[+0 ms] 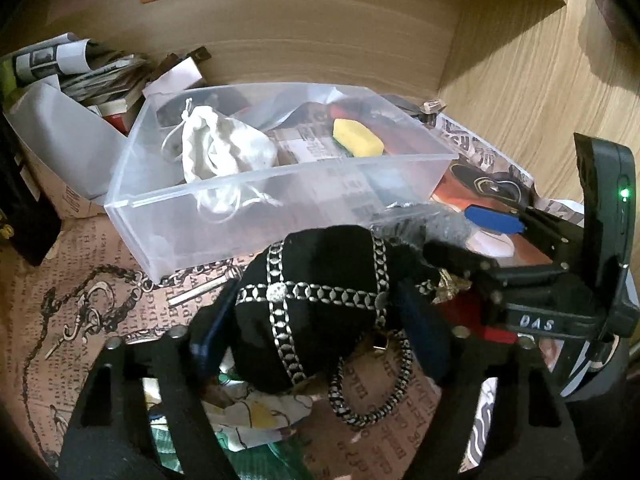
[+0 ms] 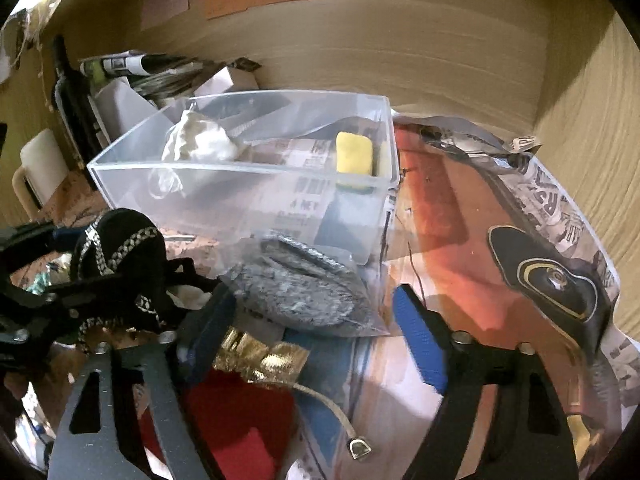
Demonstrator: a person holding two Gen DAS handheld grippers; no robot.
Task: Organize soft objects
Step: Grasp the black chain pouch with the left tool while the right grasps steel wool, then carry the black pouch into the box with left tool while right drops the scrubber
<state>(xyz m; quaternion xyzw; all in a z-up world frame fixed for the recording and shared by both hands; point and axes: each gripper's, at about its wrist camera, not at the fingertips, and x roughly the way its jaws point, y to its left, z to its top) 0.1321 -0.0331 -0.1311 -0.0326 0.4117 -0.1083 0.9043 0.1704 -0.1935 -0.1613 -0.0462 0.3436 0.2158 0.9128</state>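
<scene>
The left gripper [image 1: 316,320] has its jaws pinching the black studded pouch [image 1: 312,304]; the clear plastic bin [image 1: 280,184] lies just ahead. The right gripper [image 2: 316,332], jaws spread, straddles the grey bagged cloth [image 2: 304,292].

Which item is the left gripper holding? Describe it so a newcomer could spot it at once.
Start at the clear plastic bin against the wooden back wall. Just in front of its near wall, the left gripper is shut on a black pouch. Silver chain-pattern bands crossing it set it apart from the white drawstring bag and yellow sponge inside the bin.
</scene>
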